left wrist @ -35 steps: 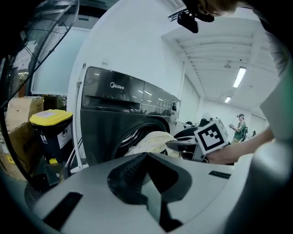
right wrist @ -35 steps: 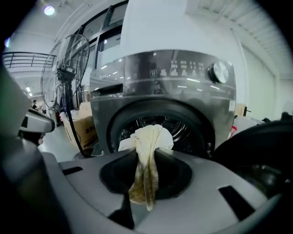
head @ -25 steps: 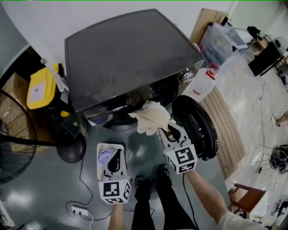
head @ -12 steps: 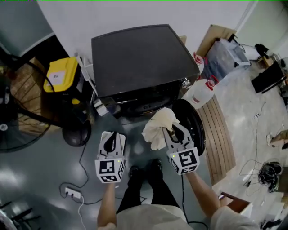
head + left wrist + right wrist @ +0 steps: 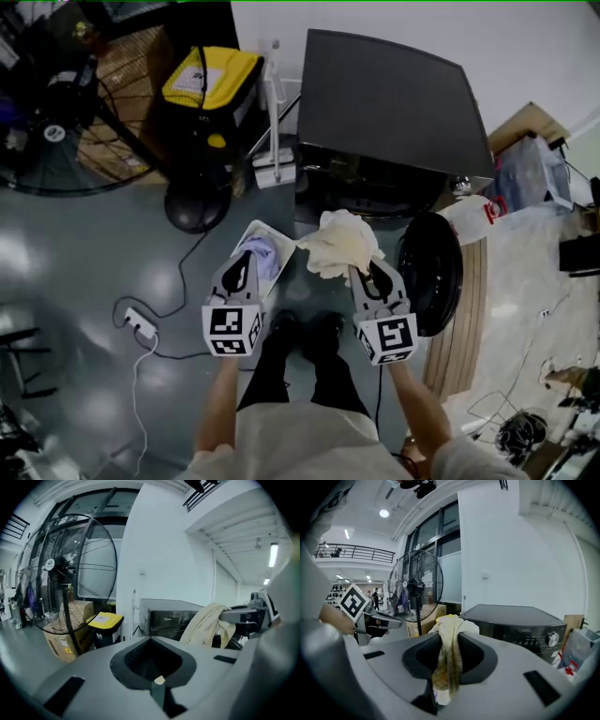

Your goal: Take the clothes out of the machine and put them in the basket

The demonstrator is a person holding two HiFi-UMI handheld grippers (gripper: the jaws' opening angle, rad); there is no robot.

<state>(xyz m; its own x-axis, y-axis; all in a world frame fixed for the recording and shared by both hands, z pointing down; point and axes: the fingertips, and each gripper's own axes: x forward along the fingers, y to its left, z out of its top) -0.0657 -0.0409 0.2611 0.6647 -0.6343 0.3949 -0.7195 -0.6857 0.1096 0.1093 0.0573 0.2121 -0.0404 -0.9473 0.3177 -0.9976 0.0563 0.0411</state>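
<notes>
Cream cloth (image 5: 339, 246): pinched between the closed jaws of the right gripper (image 5: 364, 274), hanging in front of the washing machine (image 5: 389, 103), beside its open door (image 5: 431, 272).
Basket (image 5: 284, 249): on the floor just left, holding a purple garment (image 5: 265, 255).
Left gripper (image 5: 241, 269): jaws together, empty, above the basket.

Grey floor (image 5: 84, 272) has the washing machine (image 5: 389, 103), white basket (image 5: 284, 253), fan base (image 5: 195, 202), yellow-lidded bin (image 5: 208, 80) and, I think, a power strip (image 5: 141, 323).

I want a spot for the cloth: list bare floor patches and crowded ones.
Free: grey floor left of the power strip, below the fan. Crowded: between basket, shoes and open machine door; slats and jug fill the right.
</notes>
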